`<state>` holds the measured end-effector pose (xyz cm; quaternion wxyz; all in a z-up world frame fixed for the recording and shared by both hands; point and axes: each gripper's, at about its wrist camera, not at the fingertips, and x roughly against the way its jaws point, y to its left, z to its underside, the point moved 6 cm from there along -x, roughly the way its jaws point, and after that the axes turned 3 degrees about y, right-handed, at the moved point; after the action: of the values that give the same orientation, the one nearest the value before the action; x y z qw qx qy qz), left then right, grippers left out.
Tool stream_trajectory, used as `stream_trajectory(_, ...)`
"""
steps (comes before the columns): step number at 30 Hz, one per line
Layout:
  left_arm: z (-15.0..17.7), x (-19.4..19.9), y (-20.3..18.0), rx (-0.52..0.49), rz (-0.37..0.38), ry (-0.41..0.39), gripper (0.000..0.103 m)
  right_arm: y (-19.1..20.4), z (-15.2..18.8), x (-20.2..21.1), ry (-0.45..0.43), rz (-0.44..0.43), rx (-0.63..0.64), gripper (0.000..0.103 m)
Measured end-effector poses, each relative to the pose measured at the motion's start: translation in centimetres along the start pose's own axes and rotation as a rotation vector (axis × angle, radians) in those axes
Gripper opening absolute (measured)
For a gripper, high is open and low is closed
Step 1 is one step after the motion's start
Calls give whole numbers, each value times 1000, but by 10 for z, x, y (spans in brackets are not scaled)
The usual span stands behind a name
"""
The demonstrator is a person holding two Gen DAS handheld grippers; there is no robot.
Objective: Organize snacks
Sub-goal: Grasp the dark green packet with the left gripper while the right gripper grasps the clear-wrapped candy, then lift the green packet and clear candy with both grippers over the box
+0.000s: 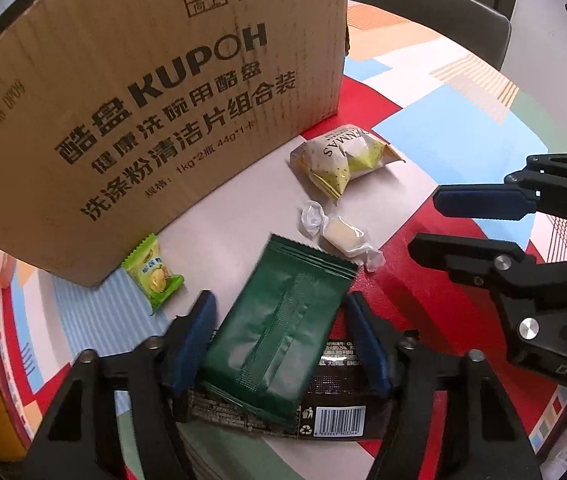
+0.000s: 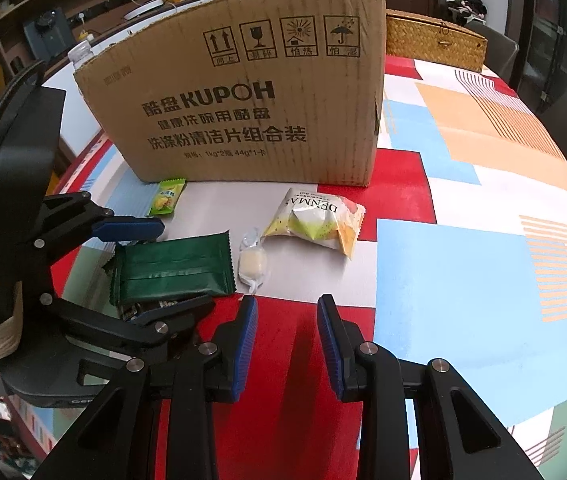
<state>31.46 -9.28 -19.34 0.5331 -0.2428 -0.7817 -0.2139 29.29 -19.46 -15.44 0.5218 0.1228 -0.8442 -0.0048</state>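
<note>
A table (image 2: 463, 264) with a bright patchwork cloth carries a cardboard box (image 2: 251, 120) at 12 o'clock. Before it lie a lime sachet (image 2: 168, 198), a white pouch (image 2: 315, 222), a clear-wrapped sweet (image 2: 252, 261) and, at 9 o'clock, a green packet (image 2: 175, 270) atop a dark one (image 1: 339, 408). A wicker case (image 2: 435, 42) sits at 1 o'clock.

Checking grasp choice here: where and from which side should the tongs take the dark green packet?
Across its two long edges, from above: the dark green packet lies flat on a black packet, and the left tongs already straddle its width.

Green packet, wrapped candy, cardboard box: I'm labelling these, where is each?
Green packet (image 1: 279, 320), left wrist view, centre of its back.
Wrapped candy (image 2: 252, 261), right wrist view, pale middle.
Cardboard box (image 2: 243, 120), right wrist view, printed front.
</note>
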Motion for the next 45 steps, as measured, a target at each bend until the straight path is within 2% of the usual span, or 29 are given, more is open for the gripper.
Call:
stream_trajectory(4, 7, 1, 1, -4, 23, -9, 45, 0, -1, 0, 2, -3, 1, 32)
stream_trajectory(11, 15, 9, 10, 50, 41, -39, 44, 3, -3, -1, 4, -6, 9, 32)
stream_trajectory(23, 28, 48, 44, 258, -19, -131, 44, 12, -20, -14, 5, 2, 72, 32)
stream_trajectory(29, 38, 52, 57, 363, 9, -142, 44, 17, -28, -27, 16, 32, 112, 32)
stream_trajectory(38, 41, 50, 60, 447, 39, -152, 44, 27, -39, -42, 18, 60, 145, 31)
stream_trajectory(45, 41, 52, 60, 462, 35, -162, 44, 39, -42, -51, 20, 66, 167, 20)
